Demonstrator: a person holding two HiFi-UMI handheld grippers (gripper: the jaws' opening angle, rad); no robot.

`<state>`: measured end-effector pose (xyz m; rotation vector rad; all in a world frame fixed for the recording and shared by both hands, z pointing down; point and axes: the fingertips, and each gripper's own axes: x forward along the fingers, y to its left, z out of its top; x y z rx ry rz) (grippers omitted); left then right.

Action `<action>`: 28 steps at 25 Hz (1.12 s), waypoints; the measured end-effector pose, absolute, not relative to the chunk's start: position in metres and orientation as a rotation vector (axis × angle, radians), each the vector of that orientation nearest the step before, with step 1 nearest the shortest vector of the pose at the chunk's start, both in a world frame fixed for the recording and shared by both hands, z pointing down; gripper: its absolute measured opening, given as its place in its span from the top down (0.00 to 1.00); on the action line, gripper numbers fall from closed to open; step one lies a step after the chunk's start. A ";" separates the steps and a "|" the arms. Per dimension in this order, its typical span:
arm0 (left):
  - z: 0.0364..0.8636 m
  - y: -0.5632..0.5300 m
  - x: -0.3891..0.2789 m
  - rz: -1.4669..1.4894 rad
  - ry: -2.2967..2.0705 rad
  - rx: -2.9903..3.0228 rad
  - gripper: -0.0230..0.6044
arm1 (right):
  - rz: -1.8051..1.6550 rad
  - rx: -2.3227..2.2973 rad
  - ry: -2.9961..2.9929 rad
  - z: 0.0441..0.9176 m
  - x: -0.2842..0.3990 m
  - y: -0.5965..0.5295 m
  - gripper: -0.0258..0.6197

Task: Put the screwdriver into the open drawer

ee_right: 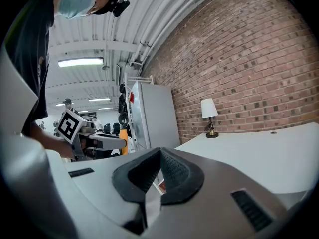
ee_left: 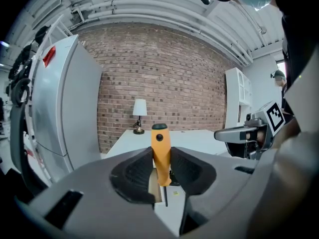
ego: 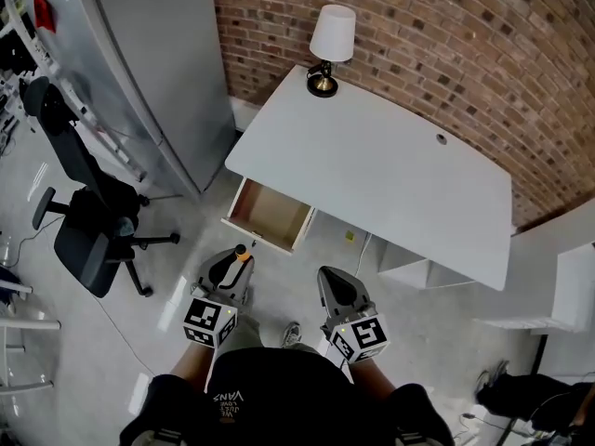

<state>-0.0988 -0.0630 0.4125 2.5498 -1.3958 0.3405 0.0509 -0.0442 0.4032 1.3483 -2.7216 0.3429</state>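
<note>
A screwdriver (ee_left: 160,151) with an orange handle and a thin dark shaft stands upright between the pads of my left gripper (ee_left: 162,169), which is shut on it. In the head view the left gripper (ego: 234,266) hovers just in front of the open wooden drawer (ego: 271,215) under the white desk's (ego: 390,175) left end, with the orange handle (ego: 241,255) at its tip. My right gripper (ego: 333,284) hangs to the right of it, below the desk's front edge. Its jaws (ee_right: 158,177) are shut with nothing between them.
A lamp (ego: 329,48) stands on the desk's far left corner by the brick wall. A tall grey cabinet (ego: 153,72) rises left of the drawer. A black office chair (ego: 88,221) stands further left on the floor. White shelving (ego: 558,286) is at the right.
</note>
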 end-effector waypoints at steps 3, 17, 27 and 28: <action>0.429 -0.075 -0.105 0.397 -1.313 2.559 0.79 | 0.344 1.408 -2.690 0.409 0.042 -0.055 0.97; 0.504 -0.189 -0.116 0.616 -0.934 2.723 0.79 | 0.533 1.747 -2.479 0.441 -0.004 -0.106 0.97; 0.627 -0.231 -0.086 0.800 -0.752 2.715 0.79 | 0.604 1.836 -2.410 0.508 0.004 -0.143 0.97; 0.634 -0.234 -0.082 0.805 -0.741 2.716 0.79 | 0.607 1.836 -2.408 0.514 0.005 -0.145 0.97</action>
